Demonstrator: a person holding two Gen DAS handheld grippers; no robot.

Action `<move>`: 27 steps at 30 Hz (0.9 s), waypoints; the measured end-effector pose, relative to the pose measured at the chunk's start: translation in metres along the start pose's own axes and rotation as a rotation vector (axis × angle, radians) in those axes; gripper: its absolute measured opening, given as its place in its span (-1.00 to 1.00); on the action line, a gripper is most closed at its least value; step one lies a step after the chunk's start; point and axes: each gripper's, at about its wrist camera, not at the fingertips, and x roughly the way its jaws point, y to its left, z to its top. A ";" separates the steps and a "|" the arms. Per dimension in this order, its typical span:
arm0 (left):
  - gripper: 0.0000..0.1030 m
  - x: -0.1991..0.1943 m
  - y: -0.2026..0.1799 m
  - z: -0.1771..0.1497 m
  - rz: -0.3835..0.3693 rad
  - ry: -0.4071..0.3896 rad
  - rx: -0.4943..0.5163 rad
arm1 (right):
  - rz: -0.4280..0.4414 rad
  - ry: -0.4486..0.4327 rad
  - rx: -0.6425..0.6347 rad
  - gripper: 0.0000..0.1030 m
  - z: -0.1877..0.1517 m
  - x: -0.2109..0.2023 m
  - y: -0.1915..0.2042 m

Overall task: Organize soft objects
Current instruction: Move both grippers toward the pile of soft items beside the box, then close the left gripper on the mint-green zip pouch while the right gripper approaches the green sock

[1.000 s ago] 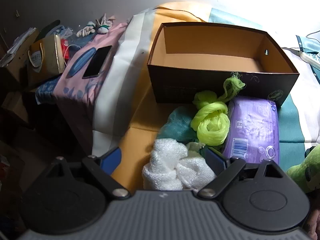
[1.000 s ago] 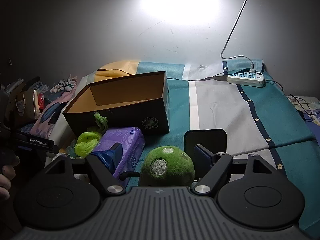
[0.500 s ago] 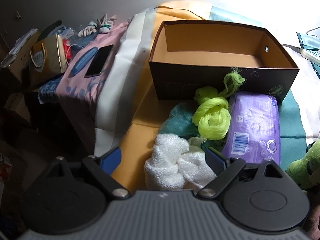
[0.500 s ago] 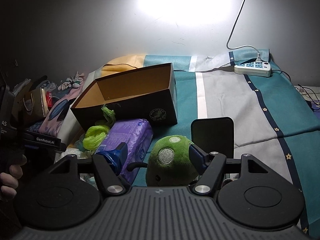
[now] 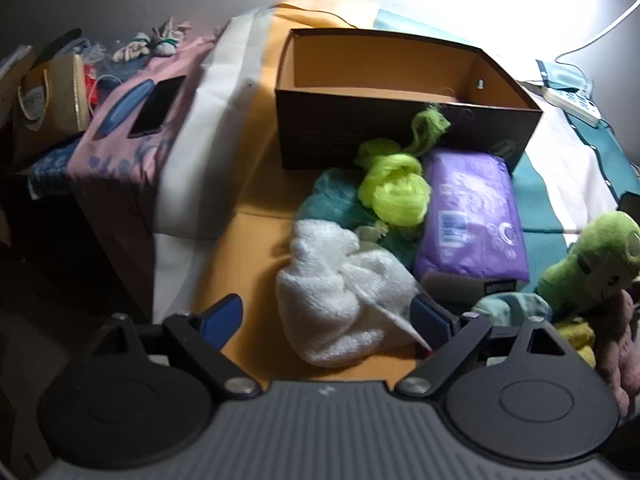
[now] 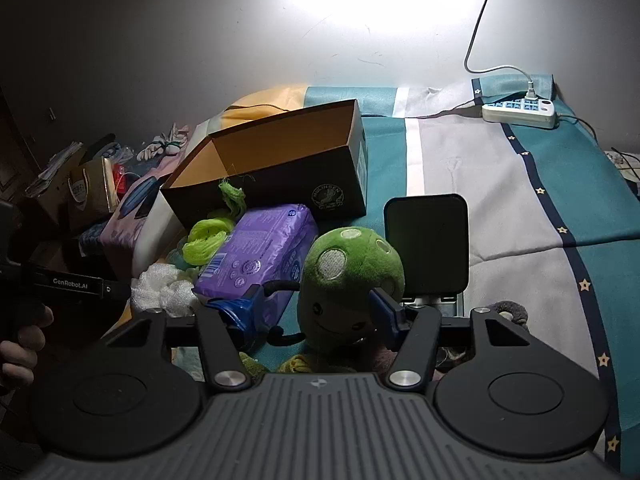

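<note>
An open dark box (image 5: 400,110) with an orange inside stands on the bed, also seen in the right wrist view (image 6: 280,172). In front of it lie a neon green mesh bundle (image 5: 396,192), a teal cloth (image 5: 332,204), a purple soft pack (image 5: 472,216) and a white towel (image 5: 340,304). My left gripper (image 5: 326,316) is open, with the towel between its blue pads. A green plush toy (image 6: 352,276) sits between the fingers of my right gripper (image 6: 312,312), whose jaws are closing. The right pad is at the plush's side; the left pad stands apart from it.
A black phone (image 5: 158,106) lies on pink cloth near the bed's left edge, beside a paper bag (image 5: 52,100). A dark square device (image 6: 428,244) stands behind the plush. A power strip (image 6: 520,112) with a cable lies at the far right. A hand (image 6: 20,344) holds the left gripper.
My left gripper has shifted, so the towel sits deeper between its fingers and the plush shows at its right. The right jaws have narrowed around the plush.
</note>
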 end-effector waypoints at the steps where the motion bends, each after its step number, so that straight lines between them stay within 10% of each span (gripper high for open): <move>1: 0.78 0.000 -0.003 -0.003 -0.033 0.005 0.007 | 0.022 0.012 0.004 -0.23 -0.001 0.002 0.001; 7: 0.78 0.001 -0.040 -0.019 -0.261 0.026 0.116 | 0.106 0.051 -0.011 -0.29 -0.007 0.014 0.015; 22: 0.76 0.038 -0.072 -0.013 -0.357 0.038 0.177 | 0.079 0.072 0.019 -0.34 -0.016 0.020 0.008; 27: 0.09 0.048 -0.075 -0.009 -0.349 0.060 0.182 | 0.071 0.076 0.039 -0.35 -0.017 0.023 0.003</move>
